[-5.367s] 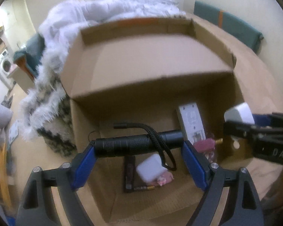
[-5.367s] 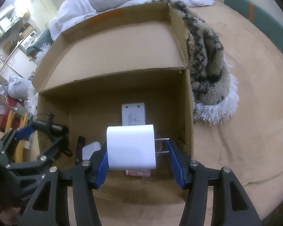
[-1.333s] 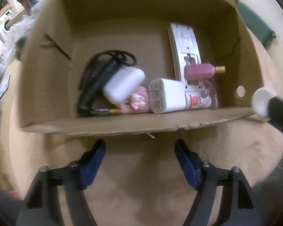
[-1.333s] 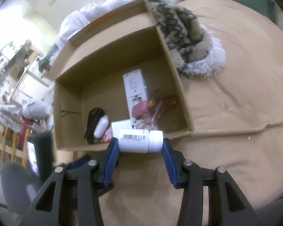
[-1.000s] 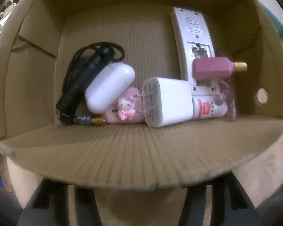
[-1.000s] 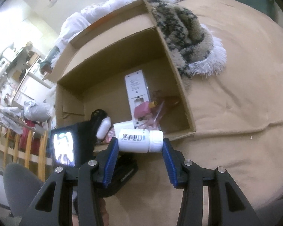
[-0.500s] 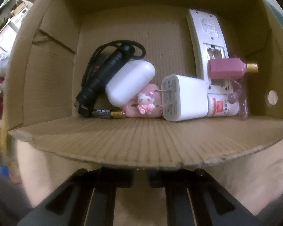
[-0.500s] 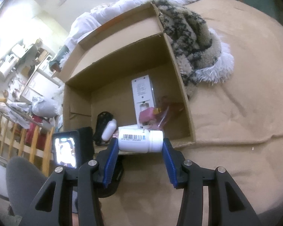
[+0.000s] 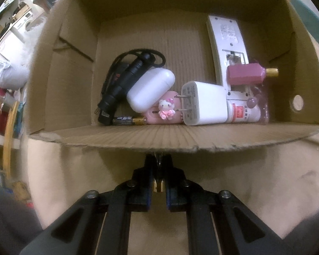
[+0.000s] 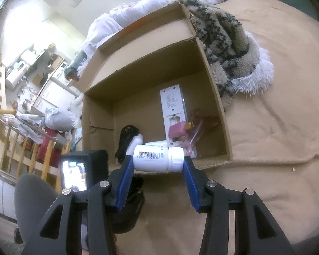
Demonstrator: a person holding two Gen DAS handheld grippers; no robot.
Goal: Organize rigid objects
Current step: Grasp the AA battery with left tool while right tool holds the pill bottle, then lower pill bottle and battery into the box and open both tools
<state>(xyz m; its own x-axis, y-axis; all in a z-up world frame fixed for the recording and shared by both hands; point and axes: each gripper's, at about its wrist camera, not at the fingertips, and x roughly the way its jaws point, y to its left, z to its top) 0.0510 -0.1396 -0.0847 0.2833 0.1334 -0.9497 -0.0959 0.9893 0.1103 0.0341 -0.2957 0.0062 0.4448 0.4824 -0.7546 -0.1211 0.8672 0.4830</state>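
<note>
An open cardboard box (image 9: pixel 180 140) (image 10: pixel 212 97) lies on a tan bedspread. Inside it are a black flashlight (image 9: pixel 125 80), a white case (image 9: pixel 151 89), a pink Hello Kitty case (image 9: pixel 165 110), a white charger (image 9: pixel 204 106), a battery (image 9: pixel 127 120), a white remote (image 9: pixel 227 40) (image 10: pixel 172 106) and a pink bottle (image 9: pixel 248 74) (image 10: pixel 177 130). My left gripper (image 9: pixel 159 176) is shut on a small gold thing just below the box's near flap. My right gripper (image 10: pixel 158 165) is shut on a white pill bottle (image 10: pixel 157 157), held sideways above the near flap.
A patterned fluffy blanket (image 10: pixel 229 44) lies against the box's right wall, with white bedding (image 10: pixel 159 4) behind. The left gripper's body with its lit screen (image 10: pixel 74 176) sits at lower left in the right wrist view. A tan bedspread (image 10: pixel 276 138) spreads to the right.
My left gripper has closed from wide open to shut under the box's near flap. My right gripper has held the white pill bottle steady and drifted slightly toward the box.
</note>
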